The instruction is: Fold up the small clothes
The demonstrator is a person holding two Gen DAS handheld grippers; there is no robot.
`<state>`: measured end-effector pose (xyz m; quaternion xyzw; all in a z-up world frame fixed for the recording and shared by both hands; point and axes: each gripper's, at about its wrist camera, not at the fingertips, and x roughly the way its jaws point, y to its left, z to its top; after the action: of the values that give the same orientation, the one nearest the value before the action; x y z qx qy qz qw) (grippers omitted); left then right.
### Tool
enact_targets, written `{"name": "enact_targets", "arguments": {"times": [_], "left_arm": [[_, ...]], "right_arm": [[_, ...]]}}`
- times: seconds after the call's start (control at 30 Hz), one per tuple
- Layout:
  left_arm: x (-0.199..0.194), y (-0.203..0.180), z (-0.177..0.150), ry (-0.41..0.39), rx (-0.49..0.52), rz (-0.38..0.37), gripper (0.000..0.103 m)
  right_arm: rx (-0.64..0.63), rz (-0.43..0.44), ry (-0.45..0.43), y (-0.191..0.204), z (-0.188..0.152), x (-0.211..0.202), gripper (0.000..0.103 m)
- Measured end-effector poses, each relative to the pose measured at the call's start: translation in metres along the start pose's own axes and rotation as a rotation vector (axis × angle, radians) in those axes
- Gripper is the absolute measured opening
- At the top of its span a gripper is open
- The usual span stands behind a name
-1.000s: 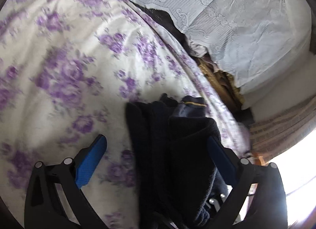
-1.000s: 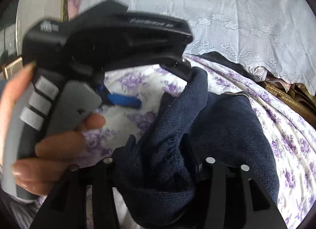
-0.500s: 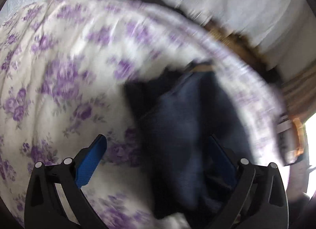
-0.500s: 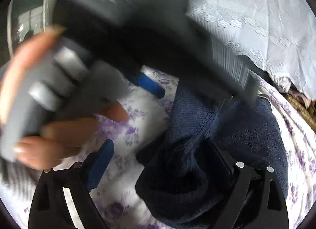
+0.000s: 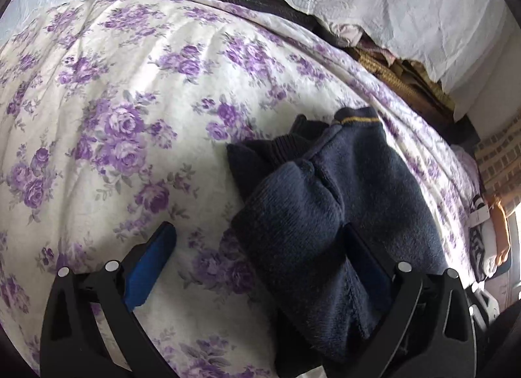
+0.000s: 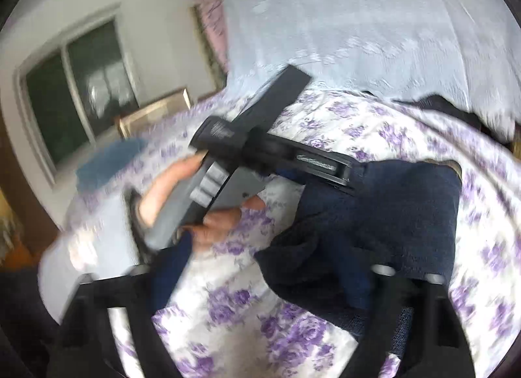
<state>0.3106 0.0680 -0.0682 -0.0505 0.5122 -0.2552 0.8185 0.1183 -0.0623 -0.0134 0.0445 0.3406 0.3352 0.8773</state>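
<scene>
Socks, dark navy and fuzzy, lie bundled on the floral bedspread, near its edge on the side away from the window. One has a mustard stripe at the cuff, and that cuff points toward the white lace cover at the head of the bed.

Left gripper hangs low over the bundle with its jaws wide apart: one blue pad sits over bare bedspread beside the socks, the other lies against the heap, pinching nothing.

Right gripper stands partly spread after its jaws have just been closing; its view is blurred, and the sock edge lies by one finger, apparently not clamped.

Judging by the loose lump, the fold looks unfinished. To do it well, the left should pin the end of the bundle nearest it flat on the bedspread. The right should then take a clean bite on the striped cuff alone and draw it over squarely. Thick pile will likely spring open unless pressed.
</scene>
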Motion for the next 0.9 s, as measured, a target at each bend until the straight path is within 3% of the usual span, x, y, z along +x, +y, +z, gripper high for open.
{"name": "enact_targets", "arguments": {"times": [0.03, 0.07, 0.17, 0.23, 0.33, 0.4, 0.47, 0.6, 0.67, 0.73, 0.77, 0.83, 0.87, 0.9], "left_arm": [[0.000, 0.001, 0.001, -0.002, -0.003, 0.000, 0.099], [0.001, 0.000, 0.001, -0.002, -0.004, 0.001, 0.099], [0.003, -0.003, 0.000, -0.008, 0.011, 0.026, 0.099], [0.005, -0.005, 0.000, -0.010, 0.024, 0.050, 0.099], [-0.001, -0.006, 0.000, -0.026, 0.020, 0.055, 0.099], [-0.013, -0.006, 0.001, -0.062, 0.005, 0.064, 0.099], [-0.030, -0.007, 0.002, -0.113, -0.002, 0.085, 0.099], [-0.058, -0.014, 0.001, -0.173, -0.015, -0.032, 0.098], [-0.058, -0.028, -0.001, -0.166, 0.018, -0.079, 0.098], [-0.045, -0.047, -0.005, -0.137, 0.090, -0.054, 0.099], [-0.034, -0.054, -0.007, -0.122, 0.124, 0.003, 0.099], [0.006, -0.061, -0.013, -0.050, 0.182, 0.200, 0.099], [0.020, -0.056, -0.016, -0.022, 0.172, 0.191, 0.099], [0.022, -0.046, -0.014, -0.029, 0.114, 0.135, 0.099]], "right_arm": [[0.039, 0.029, 0.008, -0.007, -0.001, 0.006, 0.045], [0.068, 0.038, 0.045, -0.006, -0.008, 0.017, 0.036], [0.064, 0.010, 0.177, 0.022, -0.032, 0.063, 0.025], [0.023, -0.060, 0.245, 0.030, -0.039, 0.082, 0.023], [0.025, -0.004, 0.210, 0.034, -0.029, 0.062, 0.030], [0.035, 0.048, 0.152, 0.031, -0.021, 0.040, 0.044], [0.047, 0.009, 0.048, 0.022, -0.010, 0.010, 0.063], [0.191, -0.097, -0.055, -0.014, -0.005, -0.018, 0.060], [0.302, -0.165, -0.067, -0.037, -0.009, -0.014, 0.031], [0.405, -0.228, -0.065, -0.061, -0.017, -0.002, 0.006], [0.452, -0.268, -0.076, -0.070, -0.023, 0.003, 0.000], [0.536, -0.241, -0.112, -0.087, -0.026, 0.011, 0.000], [0.581, -0.214, -0.117, -0.094, -0.031, 0.011, 0.000], [0.614, -0.193, -0.132, -0.098, -0.034, 0.009, 0.000]]}}
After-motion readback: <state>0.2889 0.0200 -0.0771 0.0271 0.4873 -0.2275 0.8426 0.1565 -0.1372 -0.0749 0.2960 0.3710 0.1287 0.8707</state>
